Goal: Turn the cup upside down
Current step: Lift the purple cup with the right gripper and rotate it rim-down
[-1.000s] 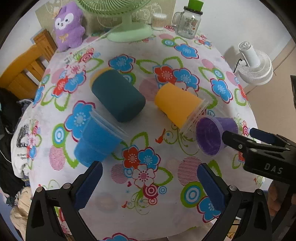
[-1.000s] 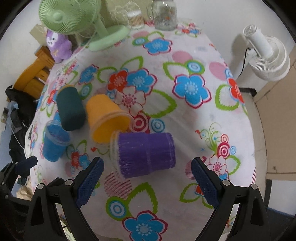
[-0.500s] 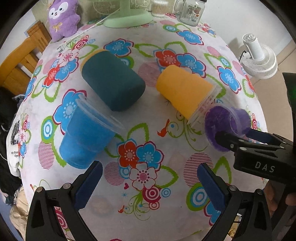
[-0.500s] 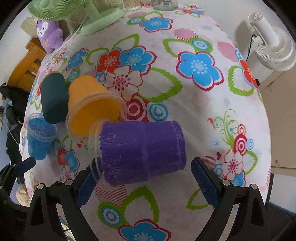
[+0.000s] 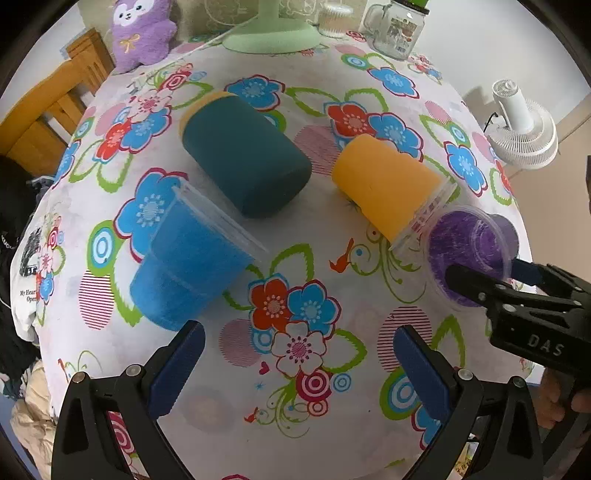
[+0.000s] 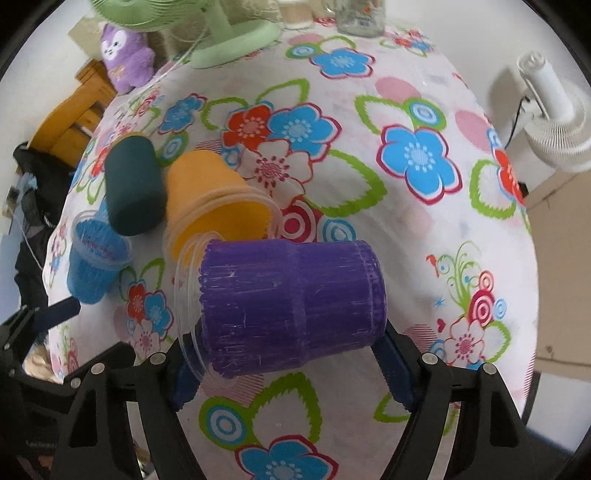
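Observation:
A purple cup [image 6: 291, 306] lies on its side on the flowered tablecloth [image 6: 413, 110], mouth to the left. My right gripper [image 6: 291, 373] has a finger at the cup's mouth and one at its base, closed in on it; whether the pads press it I cannot tell. In the left wrist view the purple cup [image 5: 469, 251] shows its open mouth, with the right gripper [image 5: 491, 280] on it. My left gripper [image 5: 295, 362] is open and empty above the cloth. A yellow cup [image 5: 388, 188], a dark teal cup [image 5: 247, 158] and a blue cup [image 5: 188, 262] also lie on their sides.
A green fan base [image 5: 273, 33], a glass jar [image 5: 399, 29] and a purple plush toy [image 5: 144, 33] stand at the far edge. A white fan [image 5: 521, 129] stands on the floor to the right. A wooden chair [image 5: 40, 110] is at the left.
My right gripper has moved forward around the purple cup and its fingers have closed in on the cup's two ends. The left gripper has drifted slightly and stays open.

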Action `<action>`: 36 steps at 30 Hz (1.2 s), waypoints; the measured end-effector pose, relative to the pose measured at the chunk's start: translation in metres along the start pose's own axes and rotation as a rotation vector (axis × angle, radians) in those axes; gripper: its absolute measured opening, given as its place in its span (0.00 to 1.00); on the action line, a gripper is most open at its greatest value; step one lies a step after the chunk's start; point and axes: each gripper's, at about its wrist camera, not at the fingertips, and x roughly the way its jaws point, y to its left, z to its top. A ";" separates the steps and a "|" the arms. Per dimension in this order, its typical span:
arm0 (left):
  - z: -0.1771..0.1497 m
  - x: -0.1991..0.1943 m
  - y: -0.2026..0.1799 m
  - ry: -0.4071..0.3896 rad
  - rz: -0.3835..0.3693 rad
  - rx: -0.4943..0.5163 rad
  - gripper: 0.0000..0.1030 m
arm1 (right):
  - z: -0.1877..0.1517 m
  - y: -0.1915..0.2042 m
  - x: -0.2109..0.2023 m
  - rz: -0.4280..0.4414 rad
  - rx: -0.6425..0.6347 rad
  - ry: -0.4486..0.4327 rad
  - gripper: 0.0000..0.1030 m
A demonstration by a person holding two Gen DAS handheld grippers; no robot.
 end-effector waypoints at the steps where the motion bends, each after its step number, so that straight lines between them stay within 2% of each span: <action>1: -0.001 -0.002 0.001 -0.004 0.001 -0.002 1.00 | -0.001 0.002 -0.004 0.000 -0.018 -0.001 0.79; 6: -0.008 -0.012 0.006 -0.022 0.005 -0.024 1.00 | 0.001 0.022 -0.014 -0.001 -0.140 0.001 0.79; 13: -0.023 -0.023 0.022 -0.061 0.057 -0.059 1.00 | 0.003 0.063 -0.013 -0.009 -0.438 0.028 0.79; 23: -0.050 -0.010 0.041 -0.028 0.099 -0.153 1.00 | 0.002 0.119 0.023 0.043 -0.853 0.131 0.79; 29: -0.063 -0.002 0.042 -0.005 0.104 -0.170 1.00 | -0.007 0.130 0.036 0.084 -0.985 0.200 0.79; 31: -0.066 0.000 0.042 0.004 0.077 -0.181 1.00 | -0.009 0.134 0.041 0.095 -1.019 0.222 0.79; 34: -0.070 0.003 0.046 0.021 -0.002 -0.222 1.00 | -0.010 0.138 0.048 0.100 -1.053 0.237 0.78; 36: -0.071 0.005 0.046 0.028 0.011 -0.224 1.00 | -0.007 0.142 0.054 0.107 -1.054 0.257 0.78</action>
